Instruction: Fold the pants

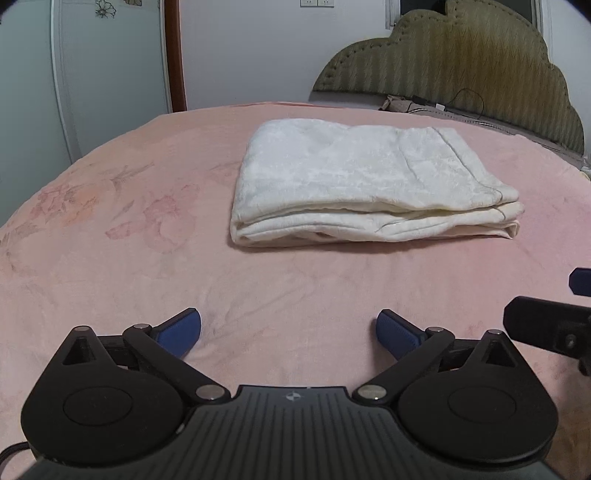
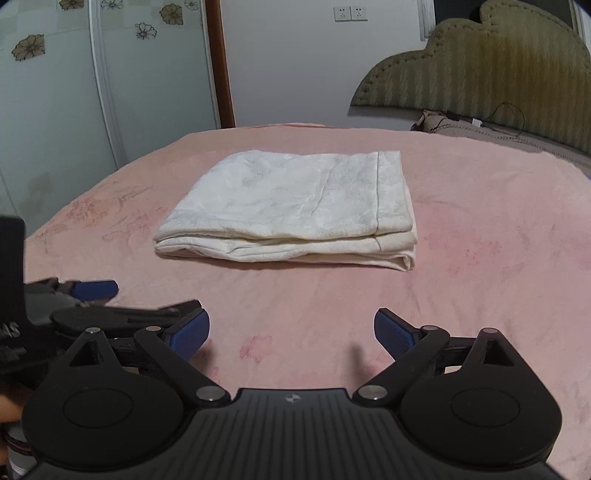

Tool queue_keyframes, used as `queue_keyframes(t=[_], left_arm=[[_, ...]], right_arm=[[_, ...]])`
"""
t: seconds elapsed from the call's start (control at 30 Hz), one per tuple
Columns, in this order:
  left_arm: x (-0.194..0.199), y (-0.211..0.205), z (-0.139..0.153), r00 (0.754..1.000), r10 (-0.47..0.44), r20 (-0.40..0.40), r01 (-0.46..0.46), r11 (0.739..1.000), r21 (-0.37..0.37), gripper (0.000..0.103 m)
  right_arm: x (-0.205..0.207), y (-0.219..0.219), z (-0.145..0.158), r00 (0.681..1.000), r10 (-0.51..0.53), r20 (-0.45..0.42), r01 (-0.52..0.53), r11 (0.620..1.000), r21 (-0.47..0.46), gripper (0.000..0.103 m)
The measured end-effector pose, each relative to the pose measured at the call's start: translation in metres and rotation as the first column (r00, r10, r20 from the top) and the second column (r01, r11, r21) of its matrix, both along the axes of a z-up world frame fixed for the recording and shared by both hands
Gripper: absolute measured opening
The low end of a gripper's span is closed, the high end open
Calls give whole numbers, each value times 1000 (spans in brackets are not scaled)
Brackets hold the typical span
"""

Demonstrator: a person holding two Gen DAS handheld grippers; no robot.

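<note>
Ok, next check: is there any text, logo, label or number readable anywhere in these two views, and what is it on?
"AS": the end of a cut-off white word on the black body of the left gripper, at the left edge of the right wrist view.
Smaller white lettering below it: too blurred to read.
A small emblem, no letters, on the right gripper casing and on the left one in its own view.
White pants, pink blanket, wall sockets: no text.

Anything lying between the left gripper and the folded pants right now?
No. In the left wrist view, only bare pink bedspread lies between the open left gripper and the folded white pants. The right wrist view shows the same.
</note>
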State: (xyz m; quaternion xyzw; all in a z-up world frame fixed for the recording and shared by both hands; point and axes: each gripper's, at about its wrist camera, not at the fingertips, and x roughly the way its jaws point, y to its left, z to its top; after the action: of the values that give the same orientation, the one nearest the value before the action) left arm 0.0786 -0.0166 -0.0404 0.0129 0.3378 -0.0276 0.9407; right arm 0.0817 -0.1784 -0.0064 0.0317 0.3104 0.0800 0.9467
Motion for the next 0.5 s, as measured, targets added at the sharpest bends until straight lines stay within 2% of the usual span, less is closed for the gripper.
queue_keyframes(t=[0.2, 0.37, 0.5], left_arm=[[0, 3, -2, 1000, 1, -6, -1, 1000, -9, 103], [0, 3, -1, 1000, 0, -7, 0, 1000, -10, 103], [0, 3, -1, 1000, -1, -7, 0, 1000, -11, 103]], right_arm=[[-2, -1, -5, 1000, -1, 26, 1, 1000, -4, 97], [-7, -4, 5, 999, -30, 20, 30, 1000, 8, 97], [-18, -12, 26, 998, -38, 52, 33, 995, 89, 97]])
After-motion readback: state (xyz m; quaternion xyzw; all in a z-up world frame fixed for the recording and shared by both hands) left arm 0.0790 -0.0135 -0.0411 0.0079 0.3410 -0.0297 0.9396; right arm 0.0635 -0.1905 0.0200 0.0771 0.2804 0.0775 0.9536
